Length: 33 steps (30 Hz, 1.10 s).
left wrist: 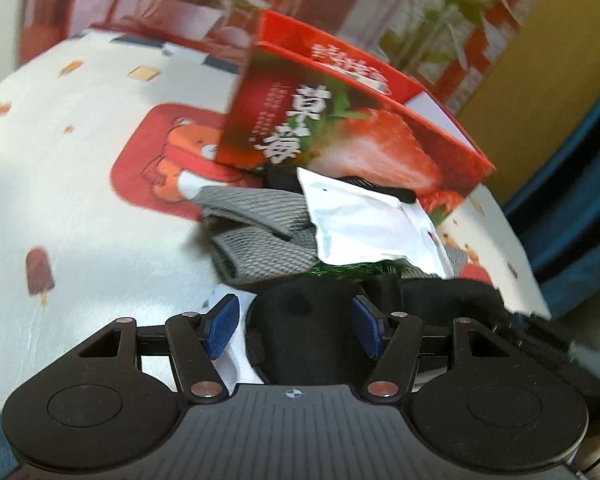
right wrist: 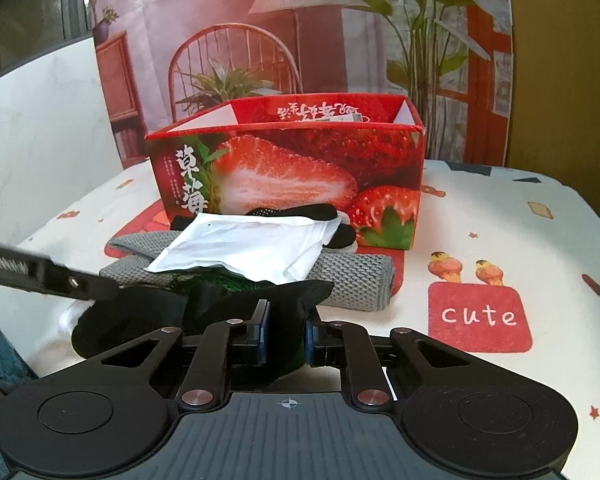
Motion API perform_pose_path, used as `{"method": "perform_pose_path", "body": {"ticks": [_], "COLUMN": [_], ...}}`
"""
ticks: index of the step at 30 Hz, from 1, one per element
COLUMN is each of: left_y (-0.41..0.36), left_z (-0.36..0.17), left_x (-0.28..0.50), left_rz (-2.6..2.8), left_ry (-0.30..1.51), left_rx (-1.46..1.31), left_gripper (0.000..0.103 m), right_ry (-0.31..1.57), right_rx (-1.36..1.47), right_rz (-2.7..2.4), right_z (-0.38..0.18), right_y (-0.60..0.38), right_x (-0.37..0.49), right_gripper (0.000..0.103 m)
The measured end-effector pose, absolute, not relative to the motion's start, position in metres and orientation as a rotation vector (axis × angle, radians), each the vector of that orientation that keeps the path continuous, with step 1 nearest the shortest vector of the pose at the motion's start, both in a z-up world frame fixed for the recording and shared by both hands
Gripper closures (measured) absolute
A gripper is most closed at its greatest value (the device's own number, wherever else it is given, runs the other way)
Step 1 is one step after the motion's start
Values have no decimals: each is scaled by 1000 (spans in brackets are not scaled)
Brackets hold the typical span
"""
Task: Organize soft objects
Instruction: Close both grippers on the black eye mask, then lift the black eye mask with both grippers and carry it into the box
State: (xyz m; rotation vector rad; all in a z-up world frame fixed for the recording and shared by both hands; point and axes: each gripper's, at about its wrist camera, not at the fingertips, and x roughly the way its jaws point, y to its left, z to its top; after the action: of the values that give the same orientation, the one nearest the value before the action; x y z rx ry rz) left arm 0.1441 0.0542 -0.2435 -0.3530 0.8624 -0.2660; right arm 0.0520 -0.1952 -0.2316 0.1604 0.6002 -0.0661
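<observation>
A pile of soft things lies in front of a red strawberry box [right wrist: 284, 168]: a grey knit cloth [right wrist: 352, 276], a white packet [right wrist: 248, 248] on top, a black glove [right wrist: 312, 212] behind it, something green [right wrist: 216, 282] underneath. My right gripper [right wrist: 286, 330] is shut on a black fabric piece [right wrist: 252, 304] at the pile's near edge. My left gripper [left wrist: 294, 326] is open, its blue pads [left wrist: 220, 330] on either side of the same black fabric [left wrist: 304, 328]. The box [left wrist: 340, 120], cloth [left wrist: 256, 232] and packet [left wrist: 368, 220] also show in the left wrist view.
The table carries a white cartoon-print cloth [right wrist: 520, 232] with a red "cute" patch [right wrist: 480, 316]. A printed backdrop [right wrist: 300, 40] with a chair and plants hangs behind the box. The left gripper's arm [right wrist: 48, 272] reaches in from the left of the right wrist view.
</observation>
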Motion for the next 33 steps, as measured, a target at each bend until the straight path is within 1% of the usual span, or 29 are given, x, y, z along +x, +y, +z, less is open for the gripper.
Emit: {"method": "perform_pose_path", "body": {"ticks": [4, 14, 23, 24, 25, 28, 31, 33], "left_y": [60, 55, 44, 44, 45, 47, 45, 41], "left_z": [-246, -261, -268, -268, -266, -257, -246, -240], "left_x": [144, 150, 154, 153, 152, 146, 140, 136], "left_rz": [-258, -274, -282, -285, -293, -299, -308, -311], "left_ry": [888, 942, 945, 942, 936, 894, 838, 811], "left_rx": [-414, -373, -304, -304, -312, -305, -276, -246], "left_gripper": [40, 41, 41, 45, 55, 69, 77, 81], "right_ry": [603, 605, 606, 606, 606, 598, 585, 576], "right_rx": [153, 158, 150, 151, 152, 141, 128, 122], "right_rz": [-66, -67, -70, -70, -70, -66, -56, -48], "right_z": [-233, -235, -236, -236, -236, -235, -231, -228], "right_y": [-194, -196, -196, -196, -196, -194, -191, -189], "right_x": [52, 52, 52, 52, 52, 51, 50, 49], "right_gripper": [88, 88, 87, 87, 87, 88, 88, 88]}}
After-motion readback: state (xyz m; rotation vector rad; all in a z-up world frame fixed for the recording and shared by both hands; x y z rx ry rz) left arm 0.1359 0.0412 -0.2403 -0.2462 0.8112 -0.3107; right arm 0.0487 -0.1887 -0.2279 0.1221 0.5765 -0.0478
